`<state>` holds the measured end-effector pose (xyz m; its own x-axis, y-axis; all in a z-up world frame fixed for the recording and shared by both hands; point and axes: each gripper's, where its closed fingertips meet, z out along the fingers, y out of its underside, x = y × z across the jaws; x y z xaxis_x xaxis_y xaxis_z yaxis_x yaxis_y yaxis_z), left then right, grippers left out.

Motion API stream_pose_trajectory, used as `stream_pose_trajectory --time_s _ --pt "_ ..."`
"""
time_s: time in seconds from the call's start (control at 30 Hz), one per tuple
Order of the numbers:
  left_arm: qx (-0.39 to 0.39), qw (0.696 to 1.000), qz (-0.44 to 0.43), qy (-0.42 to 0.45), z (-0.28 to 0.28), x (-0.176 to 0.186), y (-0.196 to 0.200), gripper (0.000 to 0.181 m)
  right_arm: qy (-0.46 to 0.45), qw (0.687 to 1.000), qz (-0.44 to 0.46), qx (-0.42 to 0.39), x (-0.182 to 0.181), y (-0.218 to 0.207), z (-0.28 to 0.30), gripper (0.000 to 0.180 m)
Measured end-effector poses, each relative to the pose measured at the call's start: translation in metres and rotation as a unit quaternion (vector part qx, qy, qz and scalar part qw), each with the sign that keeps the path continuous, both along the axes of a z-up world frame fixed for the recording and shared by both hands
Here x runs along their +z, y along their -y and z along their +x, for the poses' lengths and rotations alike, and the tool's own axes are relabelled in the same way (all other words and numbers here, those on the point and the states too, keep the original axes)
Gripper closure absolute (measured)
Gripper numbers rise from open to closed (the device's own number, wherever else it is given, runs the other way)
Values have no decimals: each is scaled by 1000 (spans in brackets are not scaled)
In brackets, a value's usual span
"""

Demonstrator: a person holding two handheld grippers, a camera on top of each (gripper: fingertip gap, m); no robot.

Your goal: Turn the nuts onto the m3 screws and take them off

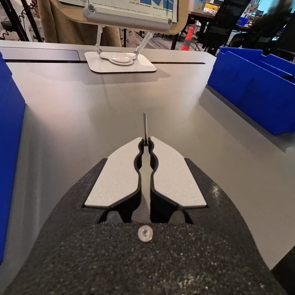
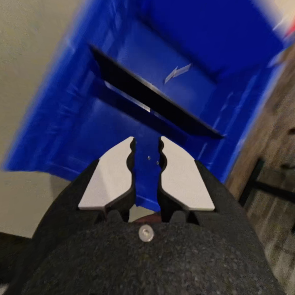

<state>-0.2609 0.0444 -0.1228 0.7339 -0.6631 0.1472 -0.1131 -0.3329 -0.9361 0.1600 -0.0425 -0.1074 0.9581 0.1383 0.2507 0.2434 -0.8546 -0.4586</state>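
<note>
Two nuts [image 2: 148,157] lying in bin [image 2: 207,39]; right gripper [image 2: 146,140] hovering w/ jaws apart, prob. to grab one; left gripper [image 1: 145,139] clamping screw [image 1: 145,124] upright for threading.

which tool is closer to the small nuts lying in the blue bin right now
Right. The right tool hangs open over the blue bin, the nuts showing between its fingers. The left tool is over the table, shut on a screw.

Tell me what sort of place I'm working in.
Probably a workshop or lab bench: blue parts bins on a grey table, a sign stand at the back, more desks and an orange cone behind.
</note>
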Motion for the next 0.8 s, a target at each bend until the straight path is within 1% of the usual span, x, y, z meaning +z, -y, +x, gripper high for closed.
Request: stream_pose_trajectory --time_s 0.03,0.1,0.17,0.23,0.27,0.3,0.37,0.43,0.53,0.63,0.67,0.7,0.73,0.8 --pt "0 1000 -1 2 0 0 0 177 6 997 76 12 33 -3 -17 153" --pt "0 1000 -4 4 0 0 -1 177 -15 973 227 38 90 -3 -66 155" --pt "-2 1000 -6 5 0 -1 -1 176 -80 929 355 75 122 2 -131 154" --pt "-2 1000 -8 6 0 -1 -1 176 -169 876 441 98 125 5 -192 154" --pt "-1 1000 -8 7 -1 0 -1 177 -205 859 457 106 114 3 -218 153" --pt "-3 1000 -8 8 0 0 -1 177 -228 852 459 109 96 0 -240 152" --pt "-7 1000 -9 9 0 0 0 177 -255 852 443 117 59 -6 -275 143" --pt "-13 1000 -6 12 1 1 1 177 -280 843 442 128 37 -6 -300 143" --pt "-26 1000 -4 17 3 2 3 177 -291 845 427 137 16 -4 -315 147" --pt "-58 998 -7 31 9 5 7 177 -302 834 435 156 24 -1 -318 149" --pt "-95 995 -8 42 15 7 14 177 -314 831 427 167 25 -1 -321 149" --pt "-157 986 -15 54 25 10 26 177 -338 822 414 194 29 0 -329 148" --pt "-227 971 -28 65 36 12 43 177 -362 812 399 223 35 2 -337 147" --pt "-342 934 -43 90 48 21 74 177 -399 786 375 287 49 8 -354 150"
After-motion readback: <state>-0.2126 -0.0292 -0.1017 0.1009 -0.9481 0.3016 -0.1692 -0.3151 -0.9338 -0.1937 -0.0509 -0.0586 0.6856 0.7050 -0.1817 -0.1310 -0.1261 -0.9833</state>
